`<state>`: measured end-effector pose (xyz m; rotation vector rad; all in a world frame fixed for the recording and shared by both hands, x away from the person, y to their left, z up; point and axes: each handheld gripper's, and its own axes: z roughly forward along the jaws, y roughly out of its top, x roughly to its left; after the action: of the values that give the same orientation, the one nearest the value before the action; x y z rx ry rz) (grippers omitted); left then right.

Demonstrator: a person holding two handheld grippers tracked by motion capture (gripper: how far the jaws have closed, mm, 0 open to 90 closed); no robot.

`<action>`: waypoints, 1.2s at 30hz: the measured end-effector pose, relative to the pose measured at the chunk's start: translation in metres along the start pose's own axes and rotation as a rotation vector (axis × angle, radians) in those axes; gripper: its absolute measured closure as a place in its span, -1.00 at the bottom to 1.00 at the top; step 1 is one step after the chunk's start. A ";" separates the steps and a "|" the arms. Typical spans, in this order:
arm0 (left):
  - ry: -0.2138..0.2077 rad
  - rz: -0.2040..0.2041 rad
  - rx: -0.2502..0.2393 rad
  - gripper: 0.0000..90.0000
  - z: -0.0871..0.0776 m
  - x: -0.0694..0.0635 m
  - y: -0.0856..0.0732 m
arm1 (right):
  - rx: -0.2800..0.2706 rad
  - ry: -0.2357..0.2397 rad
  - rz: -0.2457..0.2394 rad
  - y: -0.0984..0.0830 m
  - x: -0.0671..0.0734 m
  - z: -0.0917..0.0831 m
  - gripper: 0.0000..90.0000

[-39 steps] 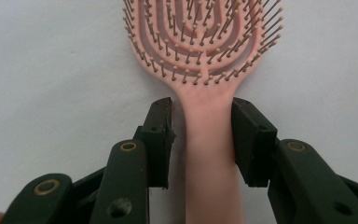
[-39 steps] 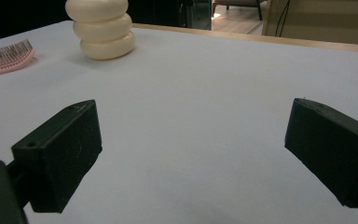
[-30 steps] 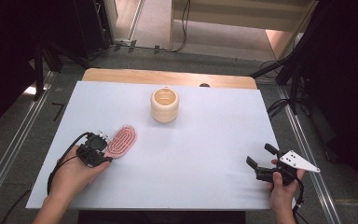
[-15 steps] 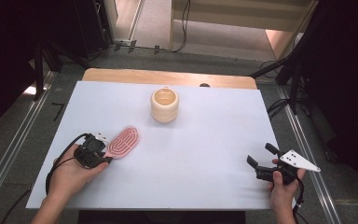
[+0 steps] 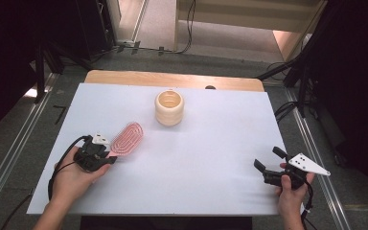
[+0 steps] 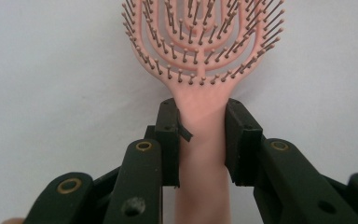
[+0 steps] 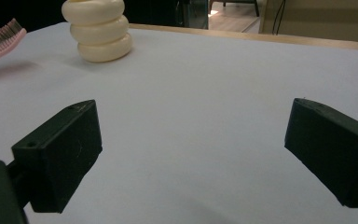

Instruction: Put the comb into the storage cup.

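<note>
Nothing on the table has shifted since the earlier frames: both hands sit where they were, and the pink hairbrush (image 5: 127, 139) lies at the same angle with its handle between the left jaws.

Near edge, left: left gripper (image 5: 106, 154) held in the person's left hand (image 5: 72, 175), low over the white table (image 5: 196, 158). Jaws clenched on the brush. The left gripper view has both black pads pressed against the sides of the pink handle, just below the neck where the handle widens into the head; bristles face up toward the camera. Cable loops from the gripper body round the left hand.

Near edge, right: right gripper (image 5: 266, 159) held in the right hand (image 5: 292, 191), jaws spread wide and released, with bare table surface between them in the right gripper view. Grey three-cornered plate on top points right. Well apart from the brush.

Middle, left of centre: brush head angles away from the left gripper, up and to the right, toward the holder.

Far centre: cream ribbed holder (image 5: 168, 108), upright, open mouth up, three stacked rings on its wall. Stands apart from the brush head, untouched by either gripper.

Far edge: strip of wooden tabletop (image 5: 172, 79) showing beyond the white sheet.
</note>
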<state>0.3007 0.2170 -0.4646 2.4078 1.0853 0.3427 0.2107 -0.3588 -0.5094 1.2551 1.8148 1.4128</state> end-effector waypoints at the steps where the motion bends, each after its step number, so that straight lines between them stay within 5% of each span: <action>1: -0.011 0.001 0.001 0.57 0.000 -0.001 0.001 | 0.001 -0.001 0.003 0.000 0.001 0.000 -0.95; 21: -0.061 0.009 -0.123 0.57 -0.003 -0.019 0.014 | -0.001 0.065 0.000 0.017 0.016 0.012 -0.95; 36: -0.084 0.039 -0.165 0.57 -0.004 -0.031 0.024 | 0.024 0.191 -0.005 0.038 0.043 0.030 -1.00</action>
<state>0.2940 0.1812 -0.4499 2.2782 0.9365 0.3282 0.2298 -0.3060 -0.4773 1.1600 1.9632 1.5584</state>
